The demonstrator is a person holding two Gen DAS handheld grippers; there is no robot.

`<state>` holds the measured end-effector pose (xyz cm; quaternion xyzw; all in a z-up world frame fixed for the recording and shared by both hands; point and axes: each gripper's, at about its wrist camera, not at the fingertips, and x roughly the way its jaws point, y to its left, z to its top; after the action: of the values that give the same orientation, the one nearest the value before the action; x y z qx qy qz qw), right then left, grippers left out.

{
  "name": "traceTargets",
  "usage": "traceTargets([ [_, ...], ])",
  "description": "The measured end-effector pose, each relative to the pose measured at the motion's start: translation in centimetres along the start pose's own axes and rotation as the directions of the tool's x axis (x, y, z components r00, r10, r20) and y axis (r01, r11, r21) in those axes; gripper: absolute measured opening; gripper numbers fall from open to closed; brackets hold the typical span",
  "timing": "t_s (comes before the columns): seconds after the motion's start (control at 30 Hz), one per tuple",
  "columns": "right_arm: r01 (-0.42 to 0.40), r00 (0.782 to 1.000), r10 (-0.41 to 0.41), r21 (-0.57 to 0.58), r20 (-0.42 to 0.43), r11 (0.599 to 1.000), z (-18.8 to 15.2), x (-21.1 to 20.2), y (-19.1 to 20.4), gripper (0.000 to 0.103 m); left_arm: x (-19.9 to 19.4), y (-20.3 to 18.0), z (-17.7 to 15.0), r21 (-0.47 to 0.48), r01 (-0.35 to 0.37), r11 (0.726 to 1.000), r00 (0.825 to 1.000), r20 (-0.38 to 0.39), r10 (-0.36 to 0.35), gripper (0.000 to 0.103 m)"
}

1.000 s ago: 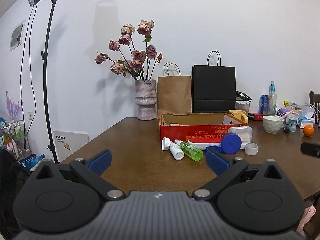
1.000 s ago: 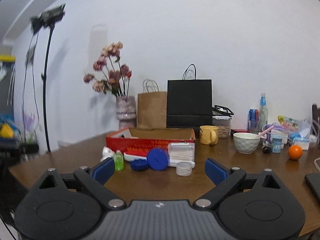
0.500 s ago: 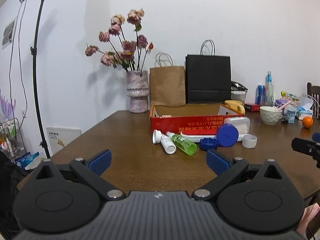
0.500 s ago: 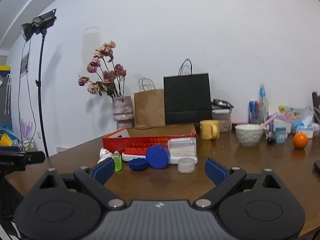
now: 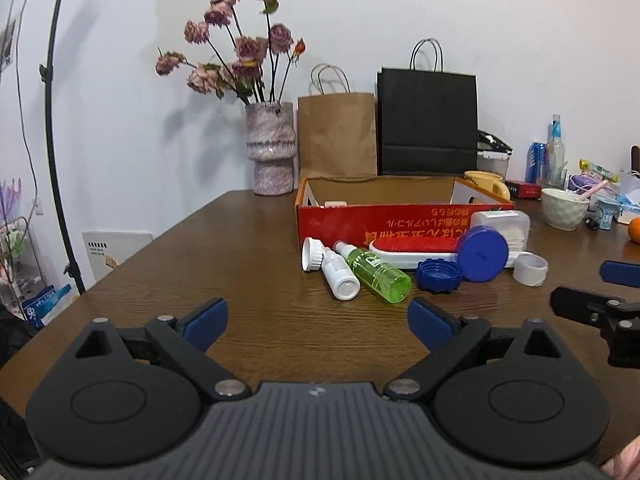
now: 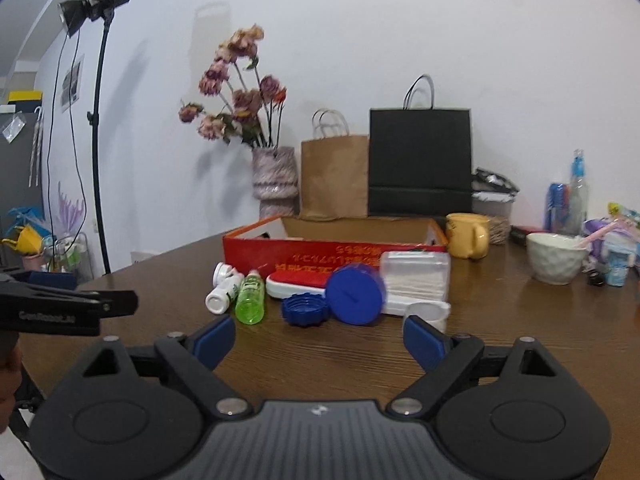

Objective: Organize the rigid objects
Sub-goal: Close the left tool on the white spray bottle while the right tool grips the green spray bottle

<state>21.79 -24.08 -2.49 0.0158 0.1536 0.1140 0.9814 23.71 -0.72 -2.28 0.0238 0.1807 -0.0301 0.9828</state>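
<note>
A red cardboard box [image 5: 400, 220] [image 6: 320, 250] stands open on the wooden table. In front of it lie a white bottle [image 5: 338, 274], a green bottle [image 5: 378, 276] [image 6: 250, 298], a blue lid [image 5: 438, 278] [image 6: 305, 310], a blue round container [image 5: 482, 254] [image 6: 356, 294], a red-and-white case [image 5: 412, 250], a clear box of swabs [image 5: 504, 228] [image 6: 414, 274] and a white cap [image 5: 530, 268]. My left gripper [image 5: 318, 320] is open and empty, short of the bottles. My right gripper [image 6: 318, 340] is open and empty, short of the blue lid.
A vase of dried flowers [image 5: 272, 152], a brown paper bag [image 5: 338, 136] and a black bag [image 5: 428, 116] stand behind the box. A yellow mug [image 6: 468, 236], a white bowl [image 6: 556, 258], bottles and an orange [image 5: 634, 230] crowd the right. A light stand [image 6: 98, 140] stands left.
Both grippers have moved forward toward the objects in front of the box, which now look larger. Each gripper now shows at the edge of the other's view. Both stay open.
</note>
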Motion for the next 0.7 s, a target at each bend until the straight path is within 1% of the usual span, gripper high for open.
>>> traceTargets([
  [0.07, -0.023, 1.000, 0.023, 0.017, -0.010, 1.000, 0.2, 1.2, 0.0, 0.090, 1.6, -0.2, 0.3, 0.001, -0.001, 1.000, 1.000, -0.028, 0.001, 0.090],
  [0.13, -0.049, 0.998, 0.050, 0.028, -0.032, 0.998, 0.6, 2.7, 0.1, 0.081, 3.4, -0.4, 0.6, 0.002, 0.005, 1.000, 0.999, -0.053, -0.005, 0.084],
  [0.27, -0.092, 0.993, 0.093, 0.018, -0.069, 0.996, 1.4, 5.5, 0.9, 0.070, 7.0, -0.3, 1.6, -0.018, 0.024, 1.000, 0.995, -0.101, -0.026, 0.076],
  [0.33, -0.112, 0.990, 0.112, 0.009, -0.085, 0.994, 2.0, 6.9, 1.2, 0.061, 8.7, -0.1, 2.1, -0.038, 0.052, 0.998, 0.992, -0.111, -0.056, 0.076],
  [0.4, -0.124, 0.988, 0.124, 0.004, -0.094, 0.992, 2.8, 8.4, 1.3, 0.057, 10.6, 0.0, 2.6, -0.054, 0.078, 0.996, 0.986, -0.144, -0.085, 0.073],
  [0.43, -0.127, 0.987, 0.127, 0.002, -0.098, 0.992, 3.2, 9.2, 1.4, 0.053, 11.7, 0.1, 2.9, -0.063, 0.086, 0.994, 0.983, -0.159, -0.095, 0.070],
  [0.47, -0.133, 0.986, 0.133, 0.005, -0.102, 0.991, 3.6, 10.0, 1.3, 0.052, 12.5, 0.2, 3.0, -0.072, 0.095, 0.993, 0.980, -0.166, -0.106, 0.066],
  [0.53, -0.156, 0.981, 0.158, 0.022, -0.114, 0.987, 4.5, 11.7, 1.3, 0.052, 14.2, 0.5, 3.3, -0.091, 0.099, 0.991, 0.972, -0.206, -0.116, 0.057],
  [0.67, -0.199, 0.962, 0.206, 0.054, -0.181, 0.978, 5.5, 15.4, 1.6, 0.050, 16.5, 1.2, 3.5, -0.141, 0.114, 0.983, 0.956, -0.255, -0.147, 0.049],
  [0.7, -0.206, 0.958, 0.214, 0.062, -0.193, 0.977, 5.6, 16.3, 1.7, 0.043, 16.8, 1.3, 3.4, -0.145, 0.109, 0.983, 0.953, -0.265, -0.145, 0.047],
])
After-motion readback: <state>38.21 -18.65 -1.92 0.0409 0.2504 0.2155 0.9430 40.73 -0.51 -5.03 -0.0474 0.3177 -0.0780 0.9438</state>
